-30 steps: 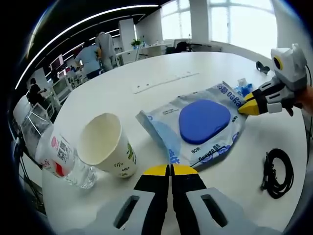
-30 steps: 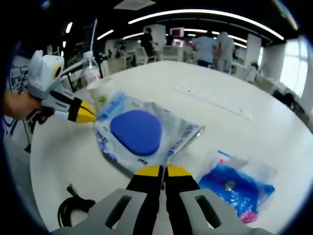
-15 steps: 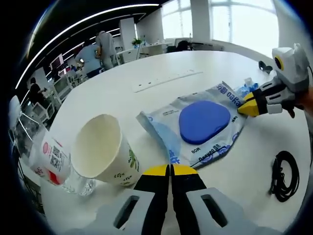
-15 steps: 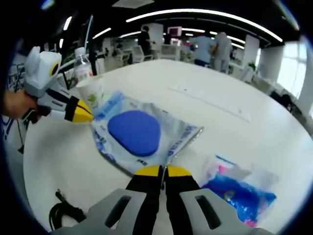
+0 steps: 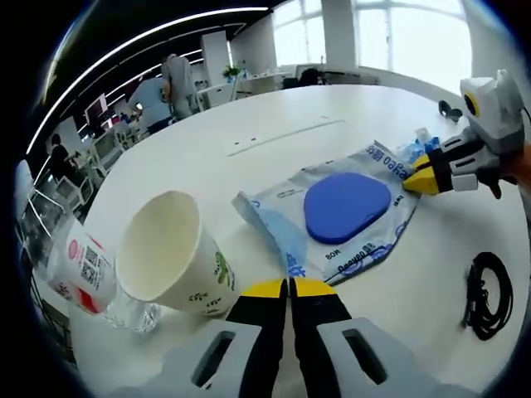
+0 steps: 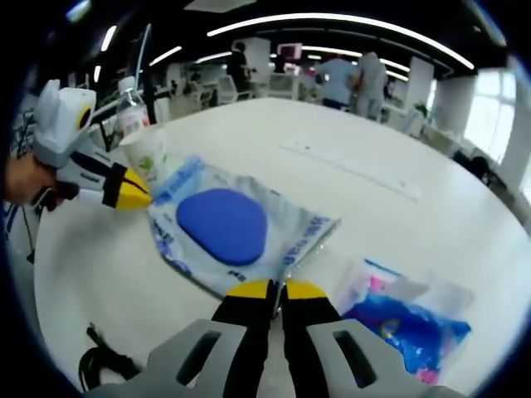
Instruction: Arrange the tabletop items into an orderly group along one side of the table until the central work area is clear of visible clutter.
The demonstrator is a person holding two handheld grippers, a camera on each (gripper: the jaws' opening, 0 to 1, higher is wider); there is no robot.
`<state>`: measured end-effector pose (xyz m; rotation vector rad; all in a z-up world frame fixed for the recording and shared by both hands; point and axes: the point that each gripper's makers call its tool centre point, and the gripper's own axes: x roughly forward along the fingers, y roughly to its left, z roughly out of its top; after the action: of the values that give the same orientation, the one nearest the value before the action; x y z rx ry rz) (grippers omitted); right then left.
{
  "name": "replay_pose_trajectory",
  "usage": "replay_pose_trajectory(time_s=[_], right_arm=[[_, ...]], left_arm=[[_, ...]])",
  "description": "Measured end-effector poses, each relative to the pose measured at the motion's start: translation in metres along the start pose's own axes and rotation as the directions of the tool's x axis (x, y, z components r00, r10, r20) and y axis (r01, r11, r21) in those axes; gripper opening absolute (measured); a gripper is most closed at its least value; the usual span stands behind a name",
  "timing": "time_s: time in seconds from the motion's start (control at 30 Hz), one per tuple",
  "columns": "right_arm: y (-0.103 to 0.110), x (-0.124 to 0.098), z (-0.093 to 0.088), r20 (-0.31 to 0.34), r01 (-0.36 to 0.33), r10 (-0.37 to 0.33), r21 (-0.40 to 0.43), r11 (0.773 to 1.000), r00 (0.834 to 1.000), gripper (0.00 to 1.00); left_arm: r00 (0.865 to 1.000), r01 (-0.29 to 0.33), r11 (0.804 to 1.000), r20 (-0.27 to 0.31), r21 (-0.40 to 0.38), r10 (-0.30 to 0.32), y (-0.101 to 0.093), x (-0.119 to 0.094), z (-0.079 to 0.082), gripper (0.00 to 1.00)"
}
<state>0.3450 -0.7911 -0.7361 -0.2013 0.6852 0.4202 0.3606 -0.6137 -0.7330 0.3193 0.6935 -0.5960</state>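
Observation:
A clear wipes pack with a blue oval lid [image 5: 344, 207] [image 6: 222, 225] lies flat on the white table [image 5: 249, 166]. My left gripper [image 5: 289, 286] is shut on its near corner, and its yellow tip [image 6: 133, 197] meets the pack's left edge. My right gripper [image 6: 271, 288] is shut on the opposite edge, and its tip [image 5: 419, 178] comes in from the right. A paper cup [image 5: 170, 261] [image 6: 149, 153] and a plastic bottle [image 5: 79, 269] [image 6: 129, 116] stand close to the left gripper. A blue pouch [image 6: 406, 319] [image 5: 412, 151] lies by the right gripper.
A coiled black cable [image 5: 489, 286] [image 6: 99, 365] lies on the table near its edge. A flat white strip [image 5: 282, 135] [image 6: 348, 166] runs across the far tabletop. A small dark object [image 5: 448, 108] sits farther back. People and desks fill the office behind.
The pack, held between both grippers, has shifted a little toward the cup and away from the cable. Both pairs of jaws stayed shut.

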Motion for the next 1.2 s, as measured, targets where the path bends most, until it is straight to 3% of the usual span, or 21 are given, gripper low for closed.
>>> replay_pose_trajectory(time_s=[0.33, 0.53, 1.2], right_arm=[[-0.001, -0.003, -0.003, -0.009, 0.007, -0.007, 0.012, 1.000, 1.000, 0.02], [0.001, -0.005, -0.004, -0.012, 0.008, -0.008, 0.021, 1.000, 1.000, 0.04], [0.001, -0.022, 0.006, 0.016, 0.036, -0.036, -0.013, 0.999, 0.999, 0.21]], left_arm=[[1.000, 0.004, 1.000, 0.000, 0.008, -0.004, -0.004, -0.002, -0.002, 0.02], [1.000, -0.012, 0.997, 0.004, 0.070, 0.011, -0.003, -0.003, -0.002, 0.03], [1.000, -0.018, 0.996, 0.020, 0.084, 0.017, -0.005, -0.021, -0.002, 0.04]])
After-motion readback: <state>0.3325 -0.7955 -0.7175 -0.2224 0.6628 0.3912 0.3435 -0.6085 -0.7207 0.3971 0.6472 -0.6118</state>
